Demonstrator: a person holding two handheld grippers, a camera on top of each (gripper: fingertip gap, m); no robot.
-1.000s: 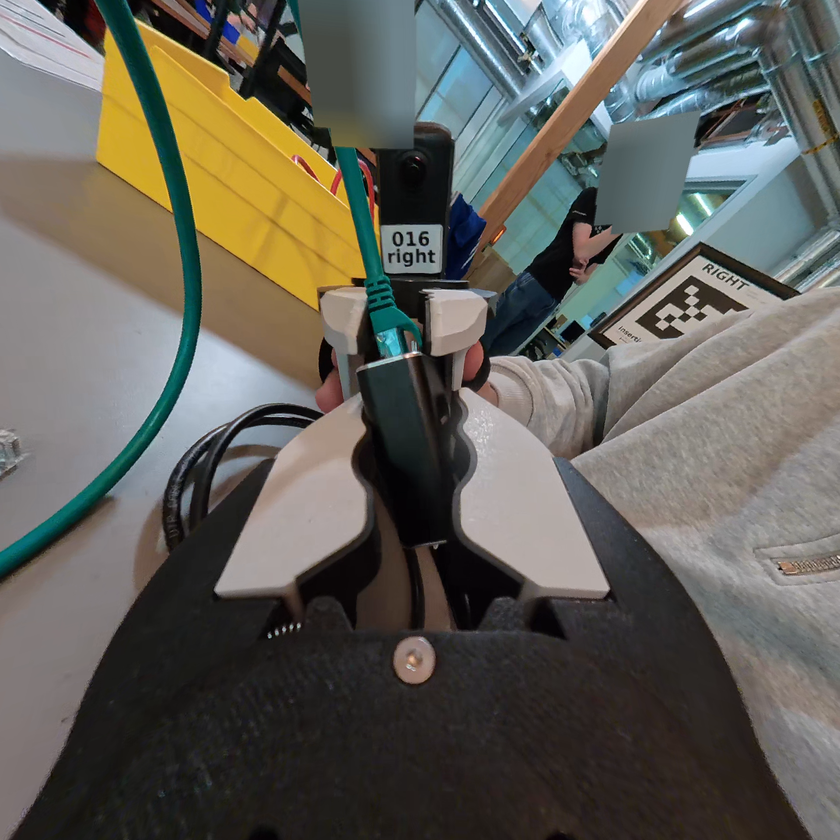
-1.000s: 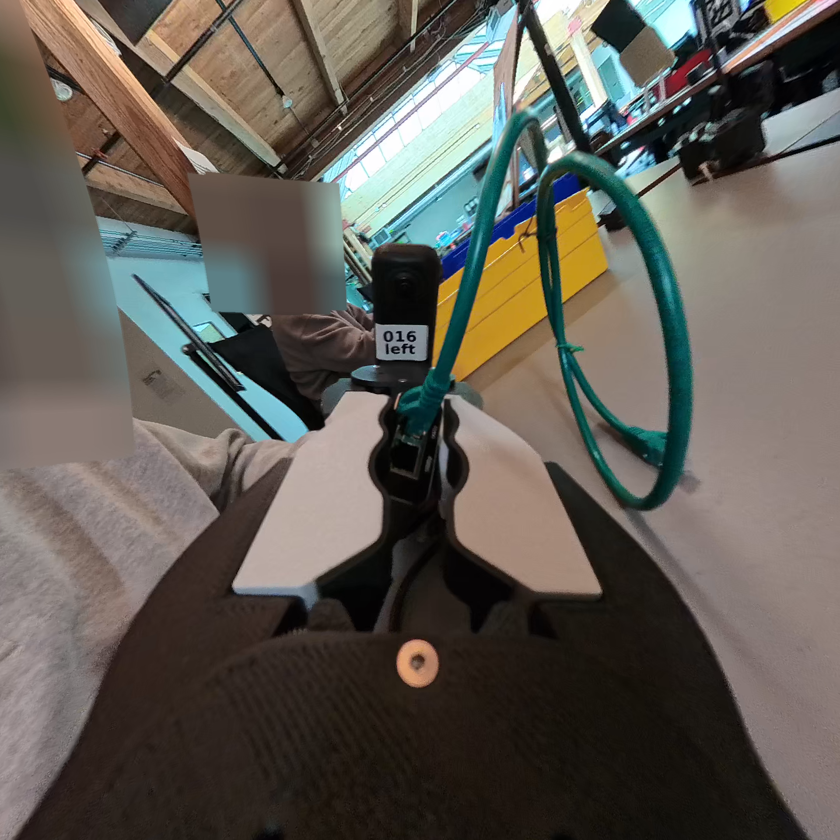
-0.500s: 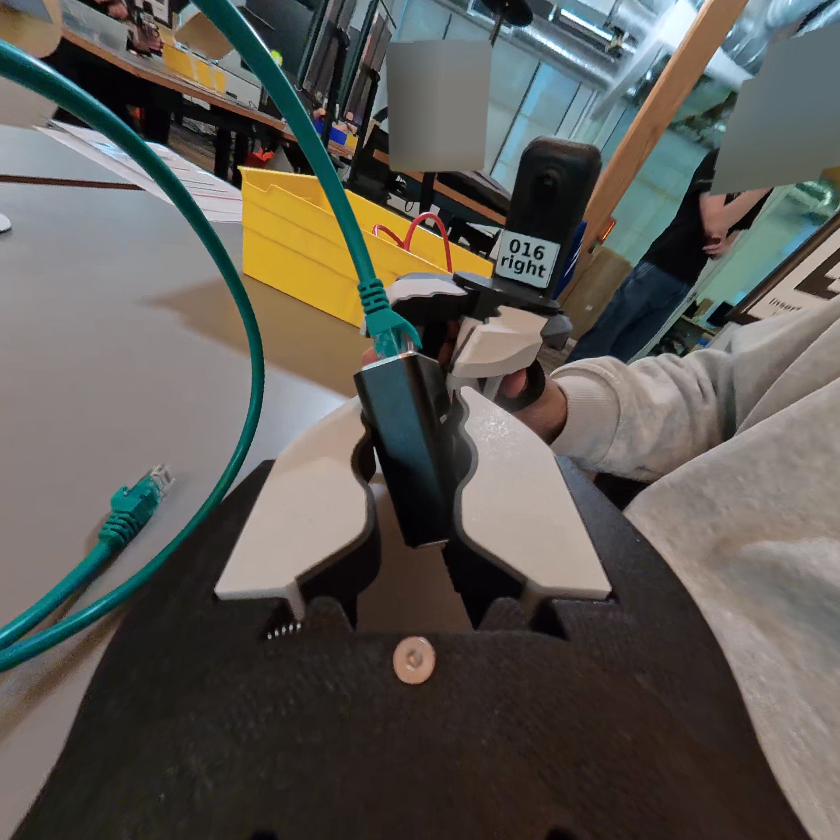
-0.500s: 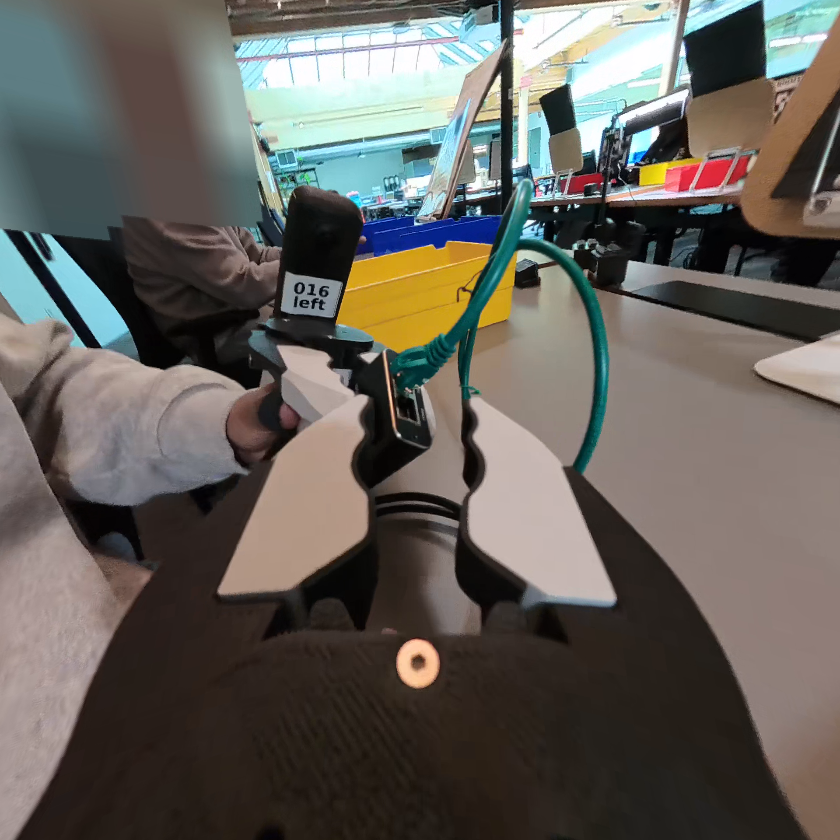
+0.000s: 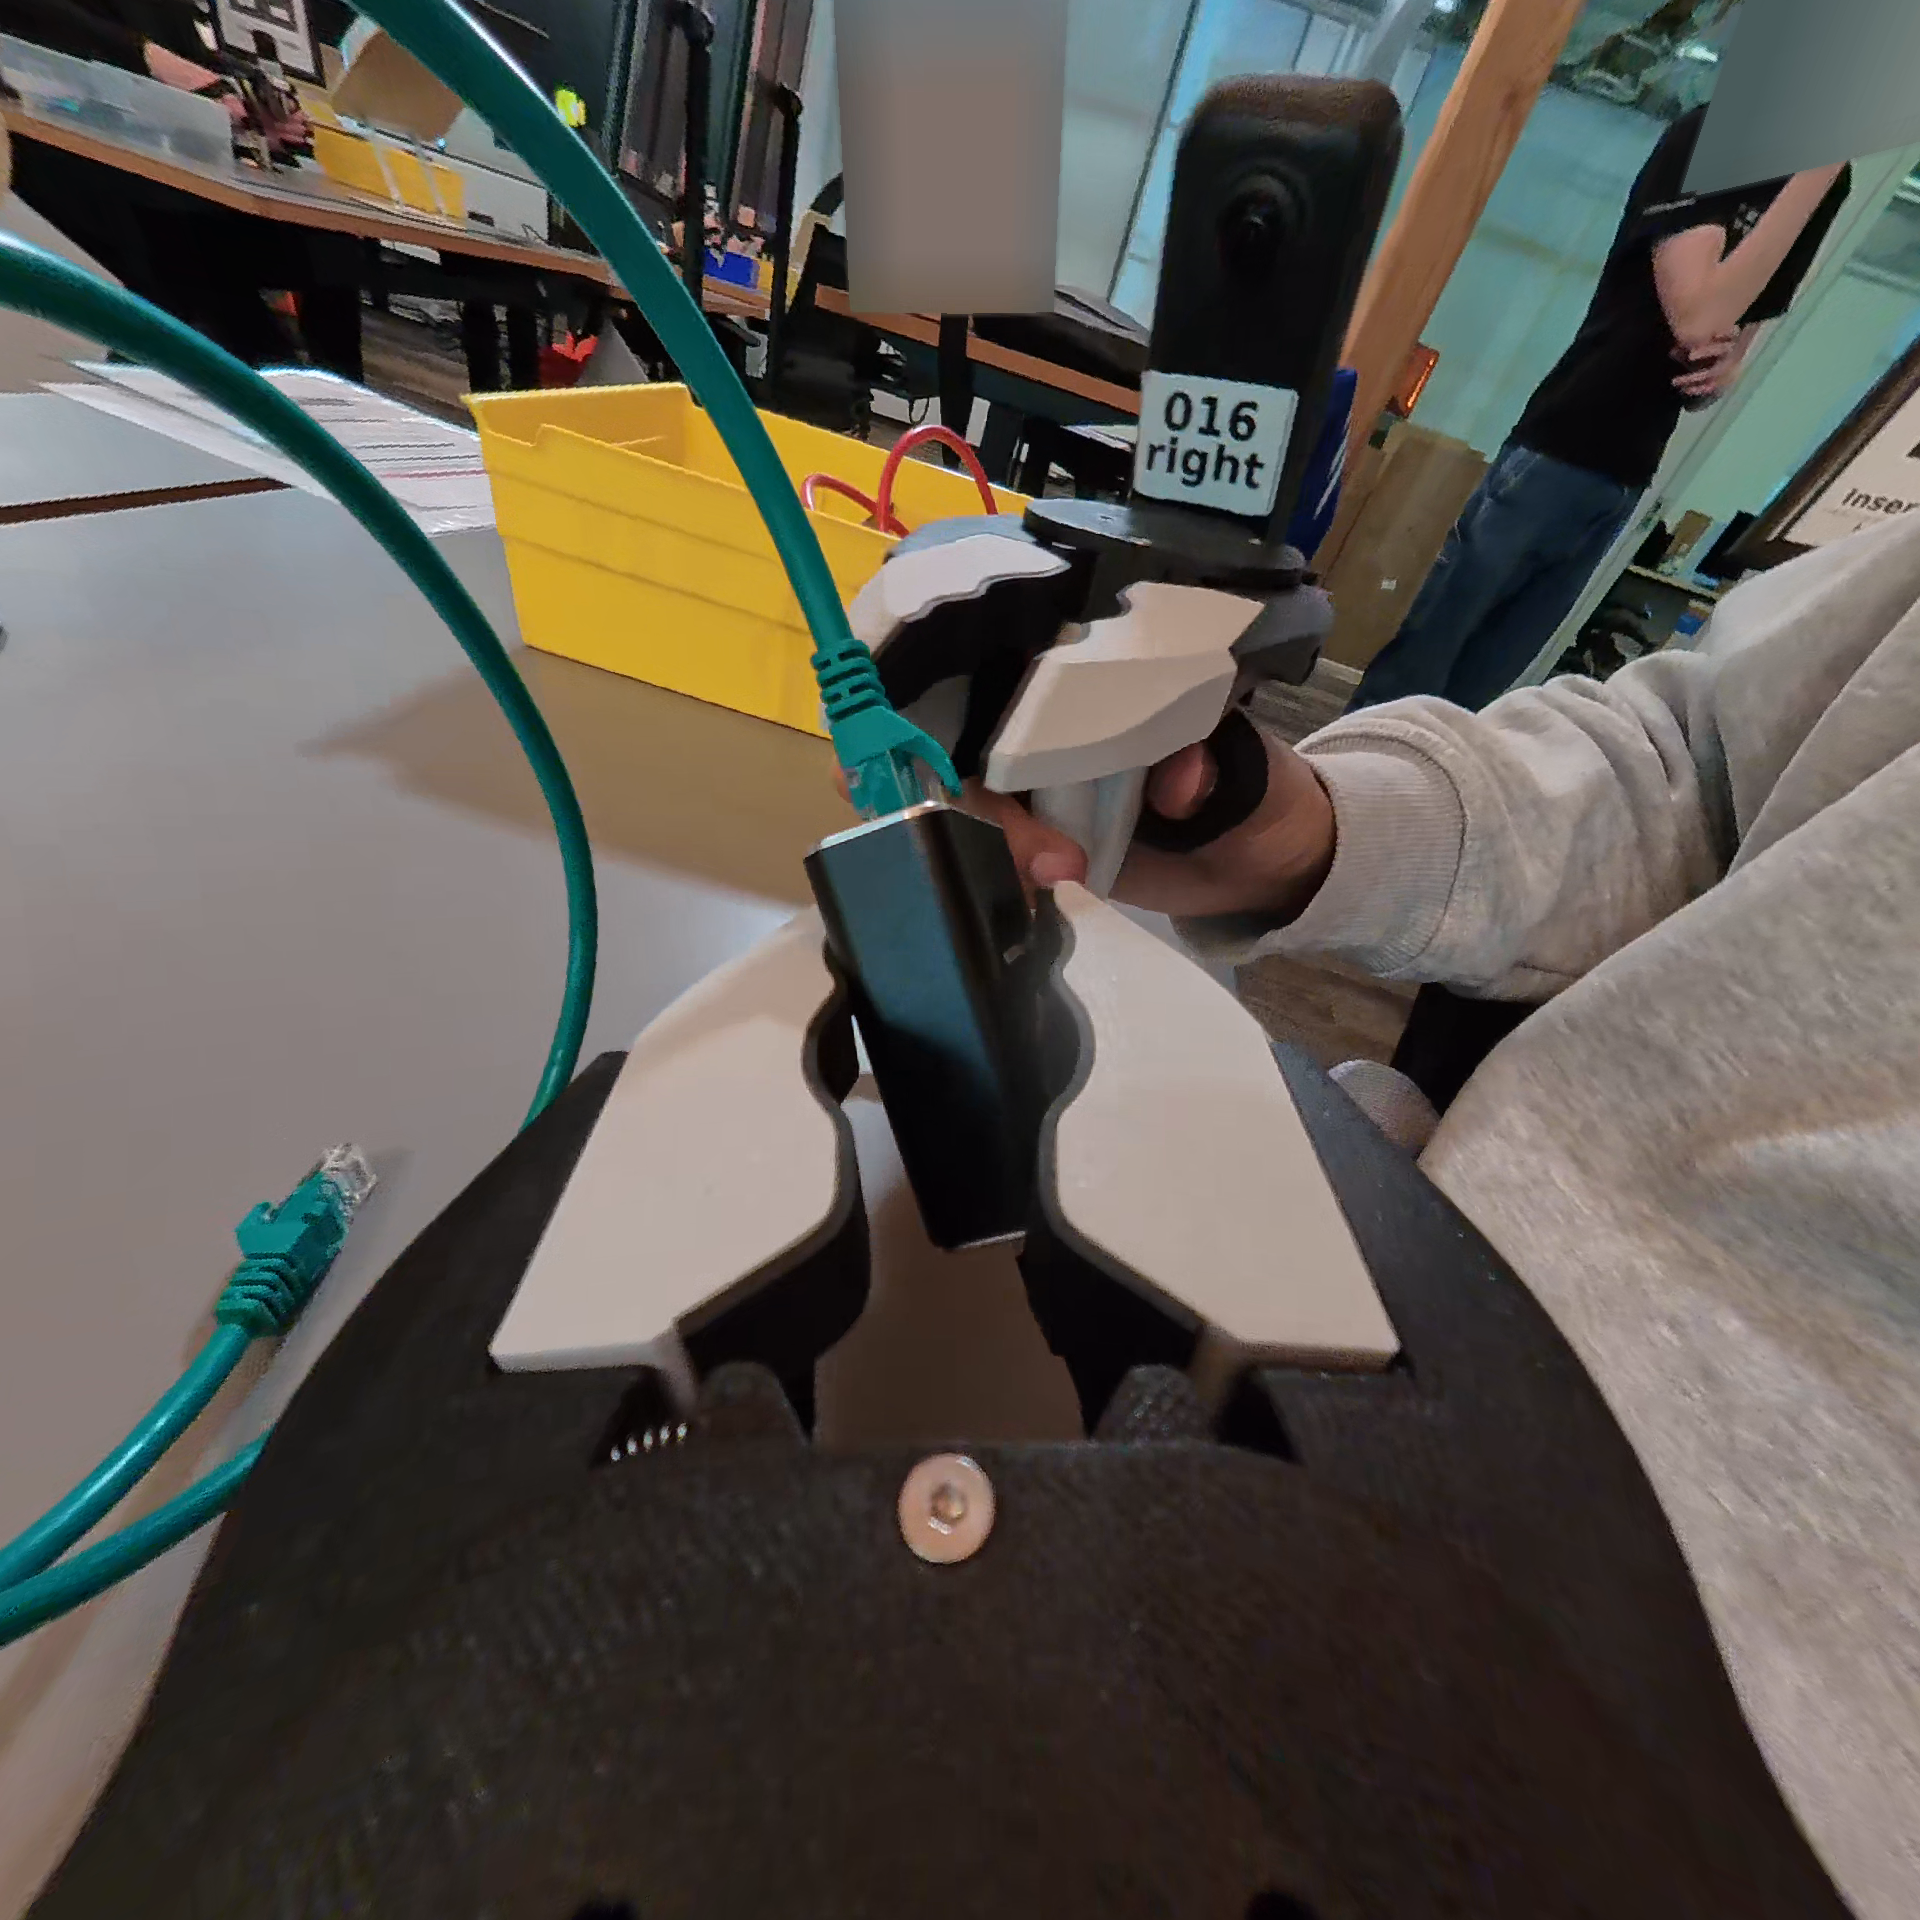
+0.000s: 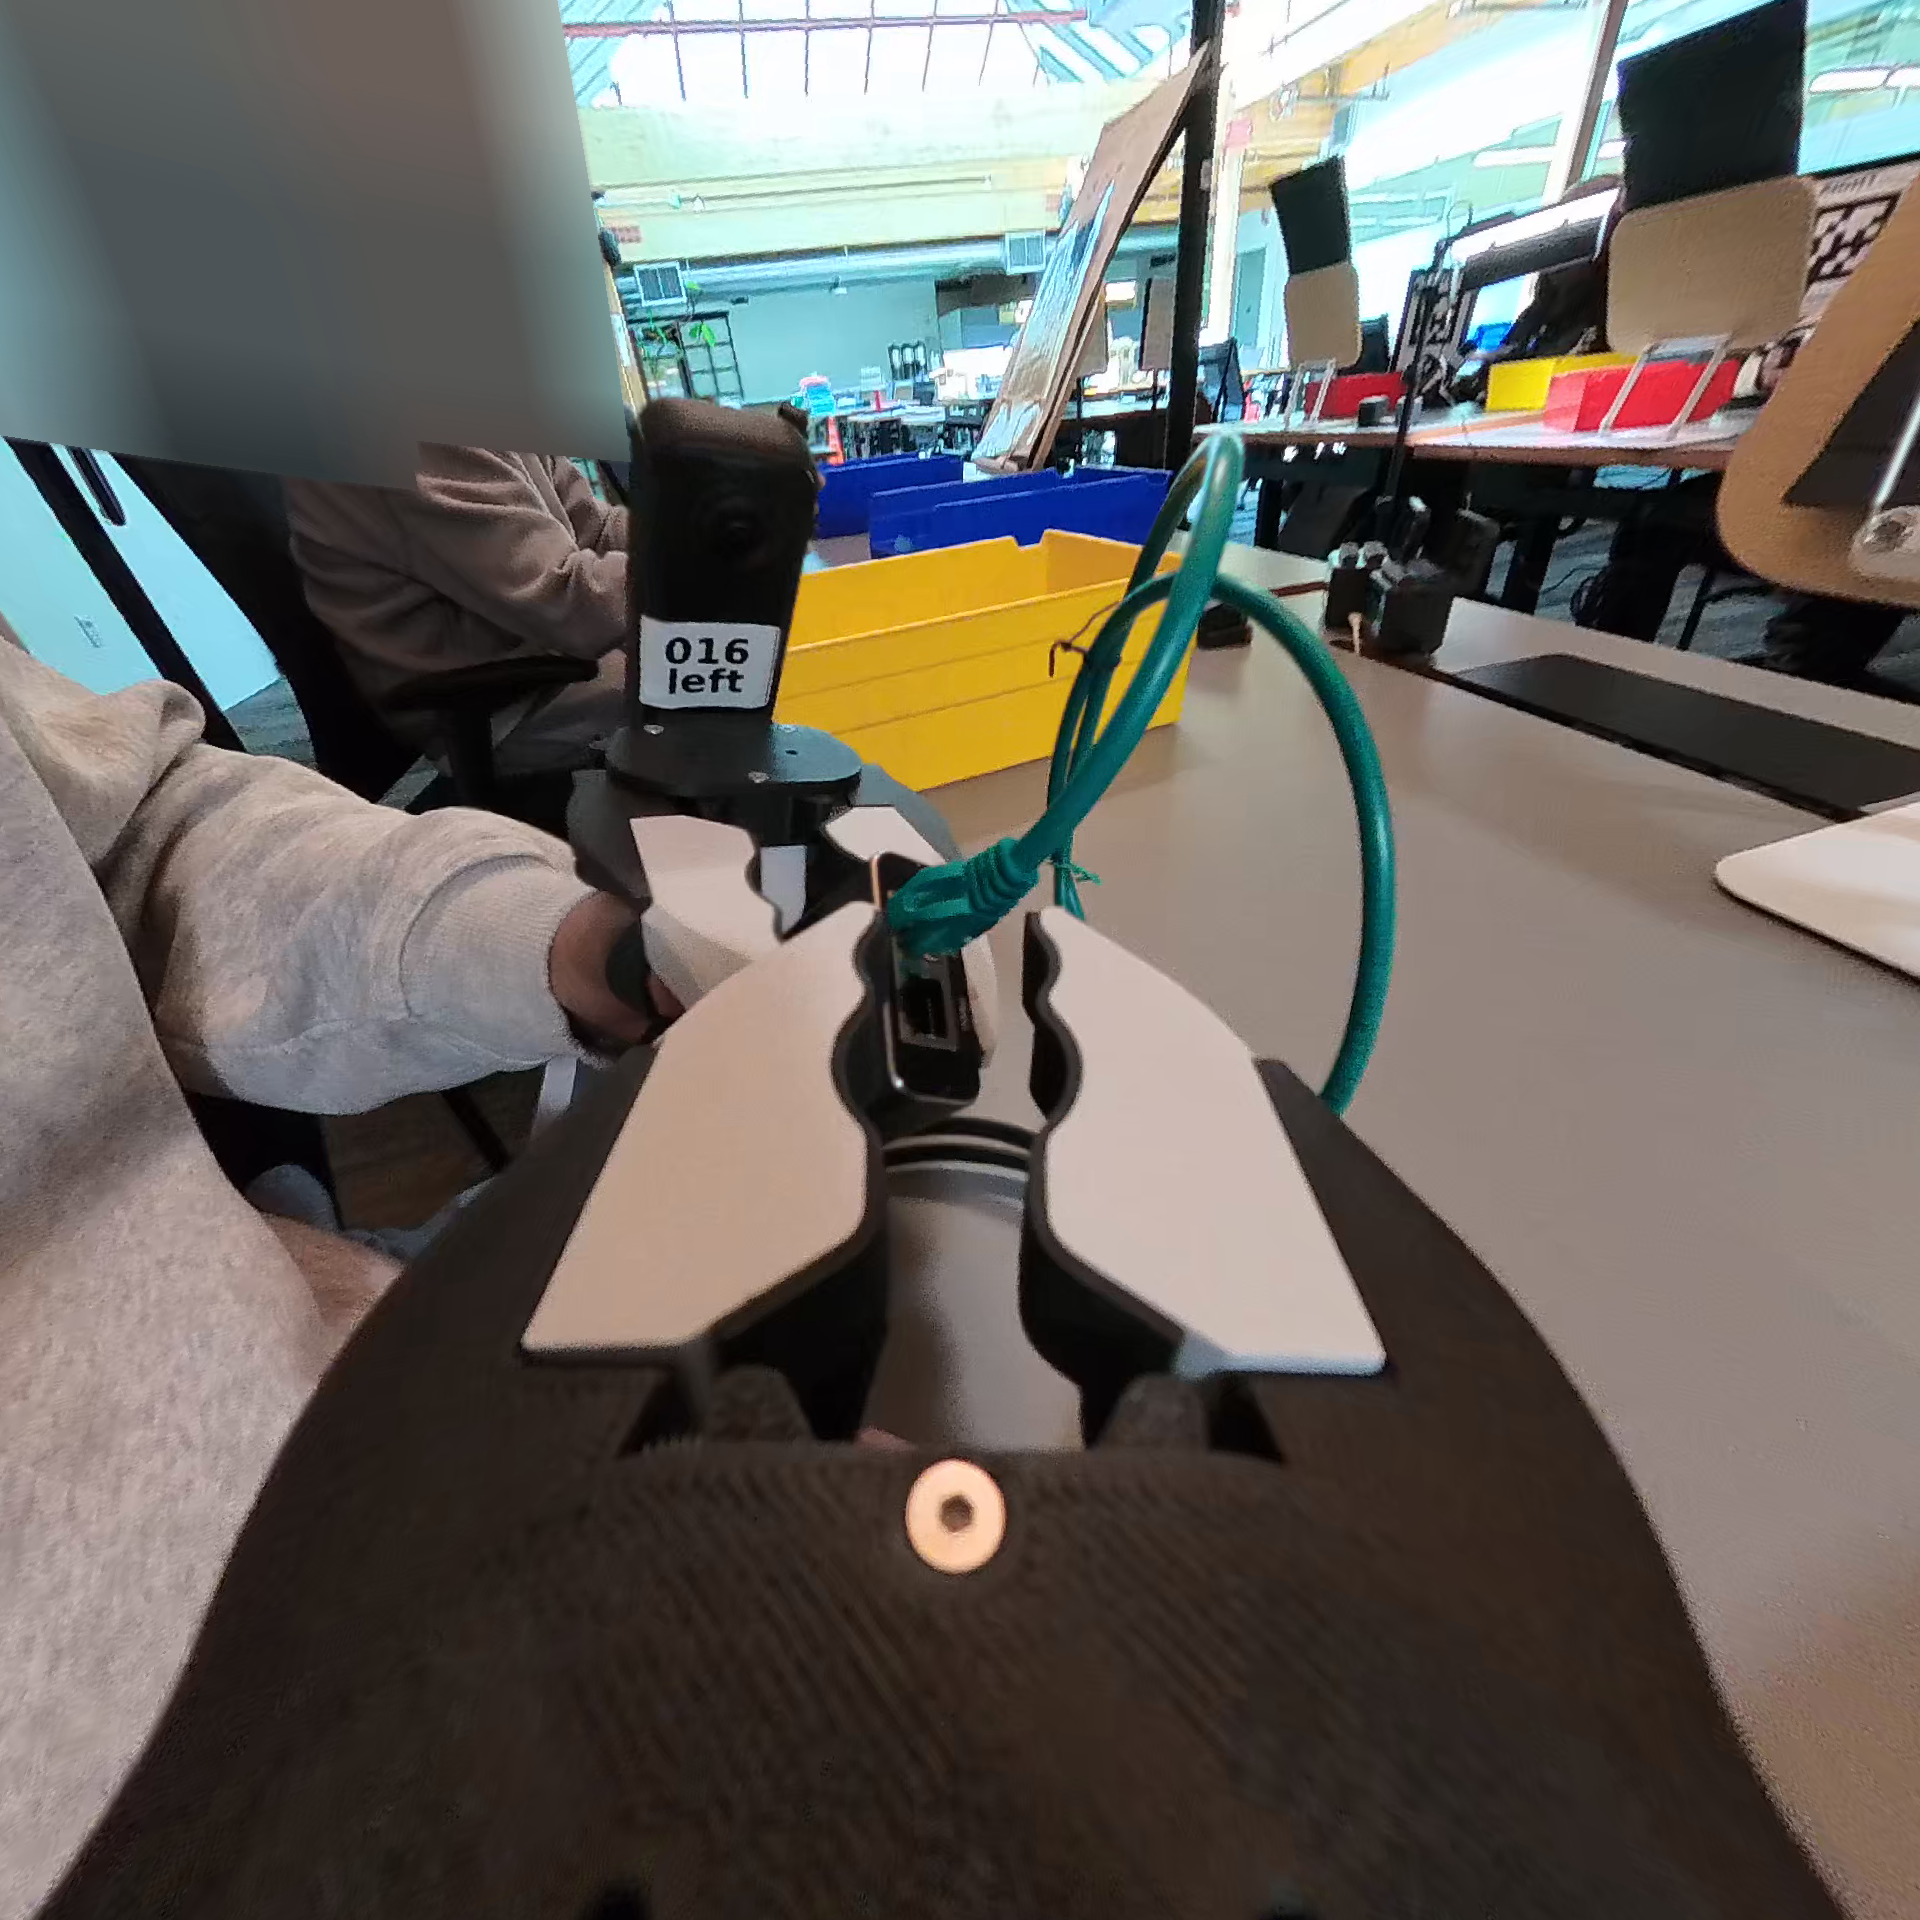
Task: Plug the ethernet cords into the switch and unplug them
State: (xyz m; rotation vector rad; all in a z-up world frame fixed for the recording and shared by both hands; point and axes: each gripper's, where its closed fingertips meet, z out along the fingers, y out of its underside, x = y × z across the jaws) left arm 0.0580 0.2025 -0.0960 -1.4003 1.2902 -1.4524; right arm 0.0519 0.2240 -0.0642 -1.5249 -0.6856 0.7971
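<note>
Left wrist view: left gripper (image 5: 951, 1023) is clamping the rigid, light black switch (image 5: 935, 1039); right gripper (image 6: 940, 997), parted and empty, is facing the springy green ethernet cord (image 5: 665, 312), best pinched at its stiff plug boot (image 5: 854, 688).

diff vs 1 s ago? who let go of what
The right gripper let go of the green plug: its jaws, shut around the plug a second ago, now stand apart and it has backed off, open. The left gripper stays shut on the black switch, the plug is still seated in it, and the cord's other end still lies on the table.
</note>
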